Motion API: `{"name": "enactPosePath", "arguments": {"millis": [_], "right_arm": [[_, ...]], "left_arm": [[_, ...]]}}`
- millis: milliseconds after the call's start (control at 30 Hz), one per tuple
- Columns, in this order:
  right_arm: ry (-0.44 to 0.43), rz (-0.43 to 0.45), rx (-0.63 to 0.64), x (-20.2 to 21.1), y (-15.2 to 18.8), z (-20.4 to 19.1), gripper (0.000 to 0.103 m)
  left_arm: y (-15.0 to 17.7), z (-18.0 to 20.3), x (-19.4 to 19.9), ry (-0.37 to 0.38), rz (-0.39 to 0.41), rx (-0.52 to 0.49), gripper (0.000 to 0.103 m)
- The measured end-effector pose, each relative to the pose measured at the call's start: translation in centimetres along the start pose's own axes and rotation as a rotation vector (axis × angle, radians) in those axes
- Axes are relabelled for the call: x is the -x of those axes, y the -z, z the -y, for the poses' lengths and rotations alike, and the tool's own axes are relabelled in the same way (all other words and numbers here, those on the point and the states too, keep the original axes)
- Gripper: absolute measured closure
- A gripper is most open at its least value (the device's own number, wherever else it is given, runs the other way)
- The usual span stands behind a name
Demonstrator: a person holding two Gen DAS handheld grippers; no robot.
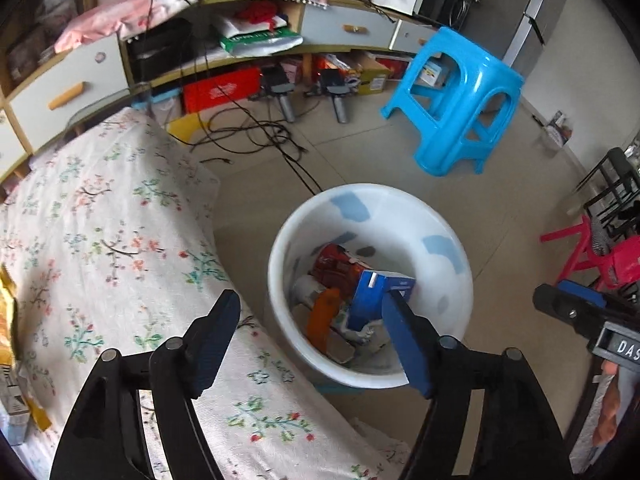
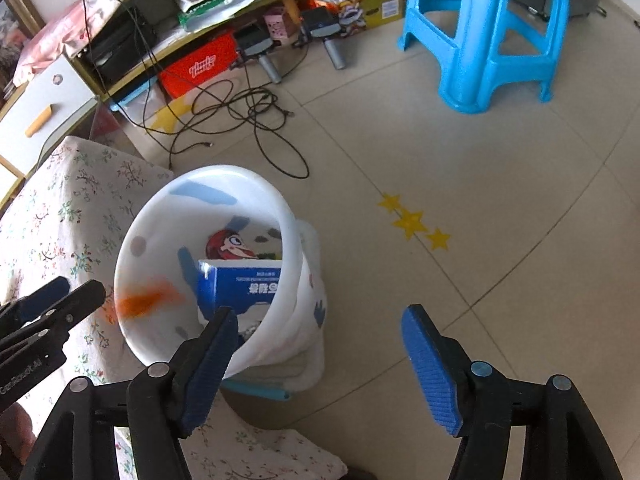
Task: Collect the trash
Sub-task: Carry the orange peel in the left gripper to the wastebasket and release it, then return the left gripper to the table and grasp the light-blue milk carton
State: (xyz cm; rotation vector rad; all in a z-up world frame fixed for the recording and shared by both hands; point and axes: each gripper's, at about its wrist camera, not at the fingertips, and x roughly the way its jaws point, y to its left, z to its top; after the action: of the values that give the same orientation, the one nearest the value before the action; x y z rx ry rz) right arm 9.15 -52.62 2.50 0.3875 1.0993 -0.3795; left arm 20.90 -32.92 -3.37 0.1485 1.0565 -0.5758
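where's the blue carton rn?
The blue cardboard carton stands inside the white plastic bin on the floor beside the floral-covered table, against a red wrapper; both wrist views show it.

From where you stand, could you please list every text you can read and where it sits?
"DAS", cut off: on the right gripper.
Print on the left gripper: too distorted to read.
Blue box in the white bin: upside-down print, unreadable.
Red box: white logo, illegible.

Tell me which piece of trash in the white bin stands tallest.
The blue carton with white print: it stands on end in the white bin, rising above the red wrapper and the orange piece beside it.
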Motion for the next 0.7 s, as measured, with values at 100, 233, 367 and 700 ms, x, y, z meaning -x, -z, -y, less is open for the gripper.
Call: {"name": "enactPosePath", "arguments": {"millis": [100, 233, 367, 700], "right_arm": [[-0.001, 0.003, 0.005, 0.1, 0.0, -0.3, 0.028], [-0.003, 0.003, 0.019, 0.1, 0.1, -1.1, 0.027], [-0.012, 0.008, 0.035, 0.3, 0.2, -2.1, 0.025], [-0.042, 0.005, 0.106, 0.7, 1.0, -7.2, 0.020]], "left_arm": [[0.3, -0.3, 0.6, -0.022, -0.002, -0.017, 0.024], [1.1, -1.7, 2.3, -0.028, 0.012, -0.006, 0.017], [2.6, -3.5, 4.3, -0.053, 0.029, -0.002, 0.011], [6.8, -11.0, 8.9, -0.143, 0.034, 0.036, 0.011]]}}
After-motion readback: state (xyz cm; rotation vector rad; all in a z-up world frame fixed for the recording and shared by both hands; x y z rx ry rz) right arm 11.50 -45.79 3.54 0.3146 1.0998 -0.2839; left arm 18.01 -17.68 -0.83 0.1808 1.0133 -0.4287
